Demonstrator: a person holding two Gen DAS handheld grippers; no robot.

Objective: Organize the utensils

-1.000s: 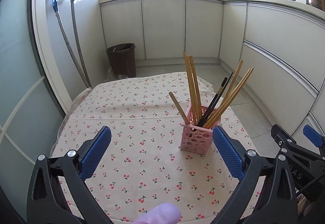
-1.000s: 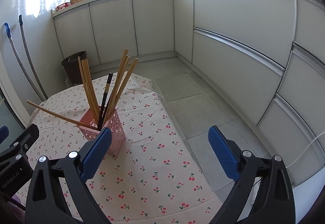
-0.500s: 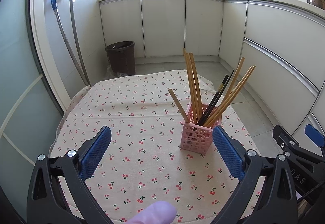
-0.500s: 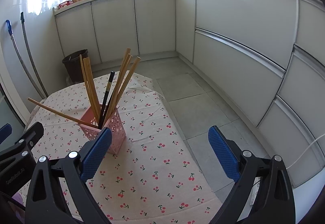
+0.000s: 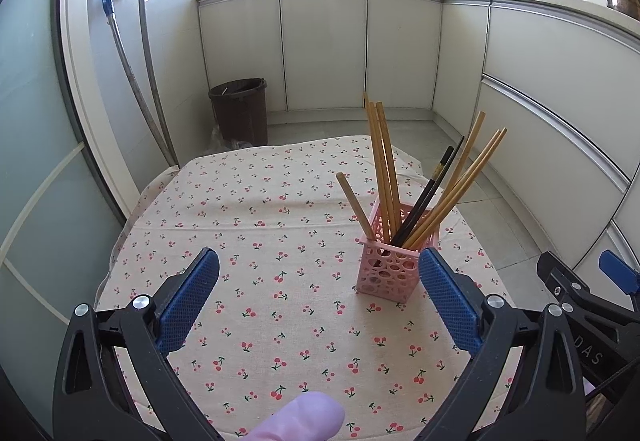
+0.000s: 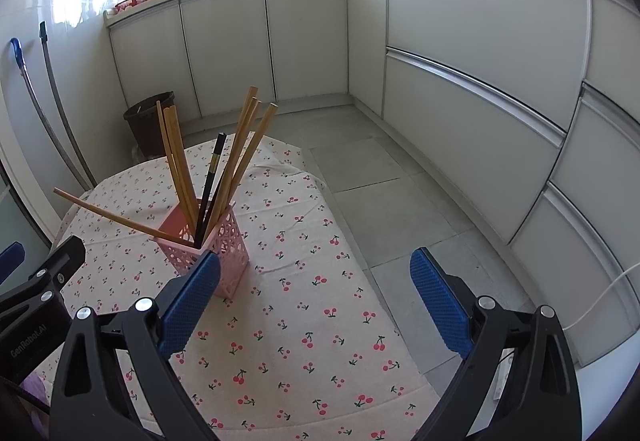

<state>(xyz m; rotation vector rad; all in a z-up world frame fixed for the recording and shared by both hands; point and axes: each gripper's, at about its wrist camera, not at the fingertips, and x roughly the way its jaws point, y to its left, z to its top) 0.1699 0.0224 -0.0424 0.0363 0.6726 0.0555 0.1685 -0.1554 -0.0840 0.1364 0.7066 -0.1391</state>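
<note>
Left wrist view: the left gripper (image 5: 318,303) hovered above the table (image 5: 248,209), which was covered by a cherry-print cloth; its blue-padded fingers (image 5: 188,295) stood wide apart and held nothing. A pink perforated utensil holder (image 5: 394,261) stood upright on the cloth toward the table's right edge, just beyond the right-hand finger pad. It held several wooden chopsticks (image 5: 384,161) that fanned outward, together with black chopsticks (image 5: 430,193) that leaned to the right. One wooden chopstick (image 5: 354,205) leaned lower and to the left of the others. Part of the right gripper (image 5: 582,293) showed at the right margin. A lilac-gloved fingertip (image 5: 304,419) intruded at the bottom edge. Beyond the table's far edge, a dark waste bin (image 5: 240,109) stood on the floor against white cabinets (image 5: 320,49), and two long handles (image 5: 136,81) leaned on the wall to the left.

Right wrist view: the right gripper (image 6: 316,301) likewise had its fingers (image 6: 190,299) spread wide and empty. The utensil holder (image 6: 208,245) stood just behind the left-hand finger pad, near the table's right edge, with the low chopstick (image 6: 116,217) projecting far to the left over the cloth. The left gripper (image 6: 40,281) appeared at the left margin. Tiled floor (image 6: 392,201) and cabinet fronts filled the right half.
</note>
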